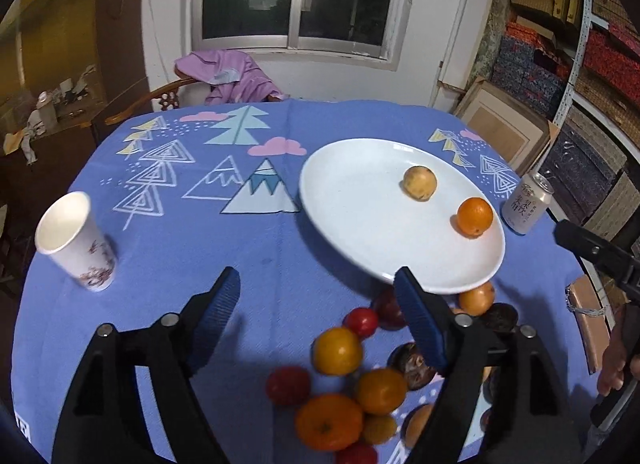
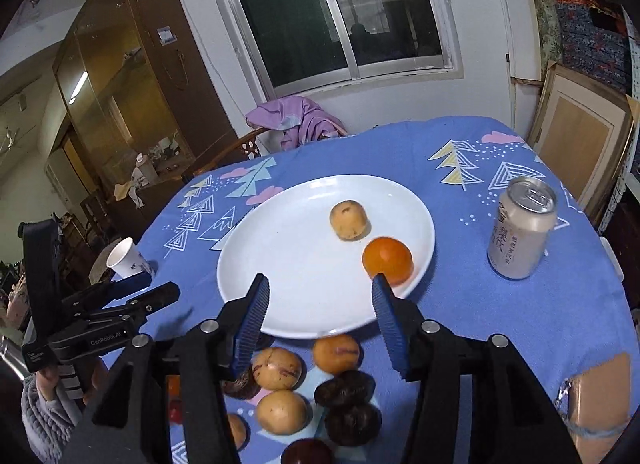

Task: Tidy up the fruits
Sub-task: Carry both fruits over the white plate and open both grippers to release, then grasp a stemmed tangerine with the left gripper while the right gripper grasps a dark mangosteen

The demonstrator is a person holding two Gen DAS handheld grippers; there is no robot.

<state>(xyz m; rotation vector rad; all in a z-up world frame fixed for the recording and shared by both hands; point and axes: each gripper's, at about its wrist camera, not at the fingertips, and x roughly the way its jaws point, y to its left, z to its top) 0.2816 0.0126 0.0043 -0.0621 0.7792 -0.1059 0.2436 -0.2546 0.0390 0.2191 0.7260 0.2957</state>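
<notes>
A white plate (image 1: 360,224) (image 2: 288,264) lies on the blue tablecloth and holds a yellow-brown fruit (image 1: 419,183) (image 2: 348,220) and an orange (image 1: 475,217) (image 2: 387,260). A pile of loose fruits lies on the cloth in front of the plate: oranges (image 1: 337,350), red ones (image 1: 361,321), yellow-brown ones (image 2: 276,368) and dark ones (image 2: 344,386). My left gripper (image 1: 316,284) is open and empty above the cloth, left of the pile. My right gripper (image 2: 320,290) is open and empty over the plate's near rim.
A paper cup (image 1: 74,240) (image 2: 124,258) stands at the left. A drink can (image 1: 528,204) (image 2: 522,228) stands right of the plate. A chair with purple cloth (image 1: 232,76) is behind the table. Stacked boxes (image 1: 580,64) line the right.
</notes>
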